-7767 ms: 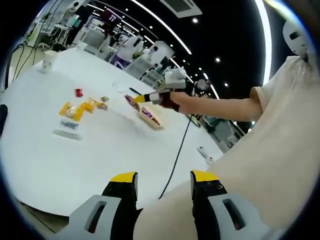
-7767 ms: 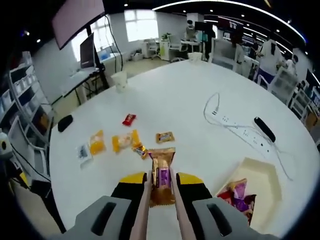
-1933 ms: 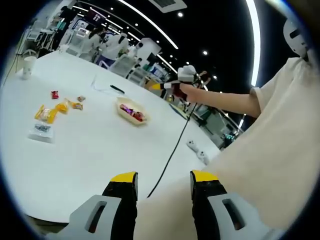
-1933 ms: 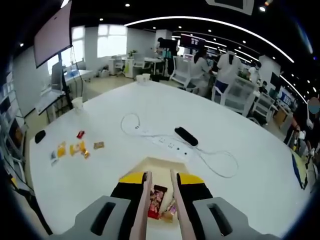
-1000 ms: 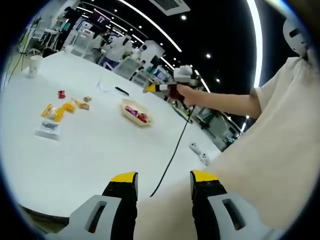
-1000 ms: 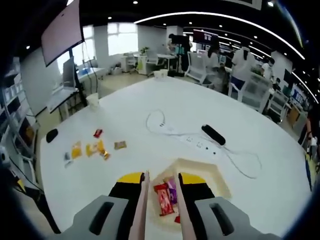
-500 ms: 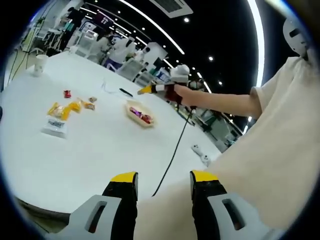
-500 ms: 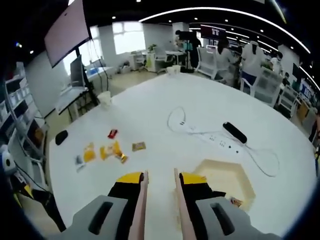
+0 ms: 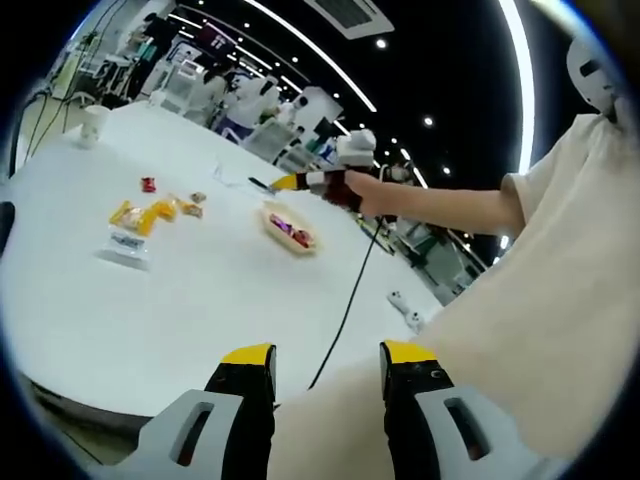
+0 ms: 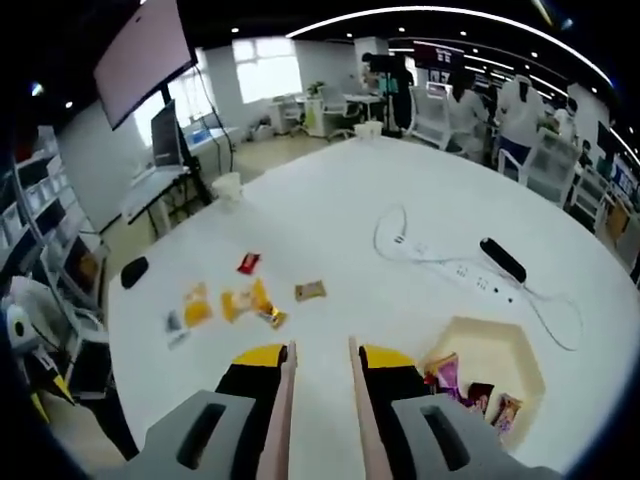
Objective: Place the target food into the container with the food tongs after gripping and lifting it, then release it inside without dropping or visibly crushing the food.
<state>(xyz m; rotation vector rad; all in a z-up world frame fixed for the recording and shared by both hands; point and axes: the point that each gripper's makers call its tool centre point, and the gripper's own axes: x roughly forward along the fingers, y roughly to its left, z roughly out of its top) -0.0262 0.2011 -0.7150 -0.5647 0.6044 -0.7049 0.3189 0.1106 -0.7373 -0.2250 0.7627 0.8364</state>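
White tabletop (image 10: 400, 190) is seen in both views. In the right gripper view, the right gripper (image 10: 318, 375) is clamped on a pair of food tongs (image 10: 318, 400), whose two pale arms are held apart with nothing between them, over bare table. At about 4 o'clock from the tong tips, a cream container (image 10: 500, 355) sits on the table, with several wrapped snacks (image 10: 470, 395) lying inside it. At about 10 o'clock from the tips, loose snack packets (image 10: 235, 298) are scattered well apart from the container, a red one (image 10: 248, 263) farthest out. A power strip (image 10: 450, 268) and a black remote (image 10: 503, 259) lie beyond the container, and a paper cup (image 10: 228, 187) stands near the far edge. In the left gripper view, the left gripper (image 9: 328, 375) is held with jaws spread and empty above a person's cream clothing (image 9: 540, 330), and the container (image 9: 288, 229) is seen at 12 o'clock.
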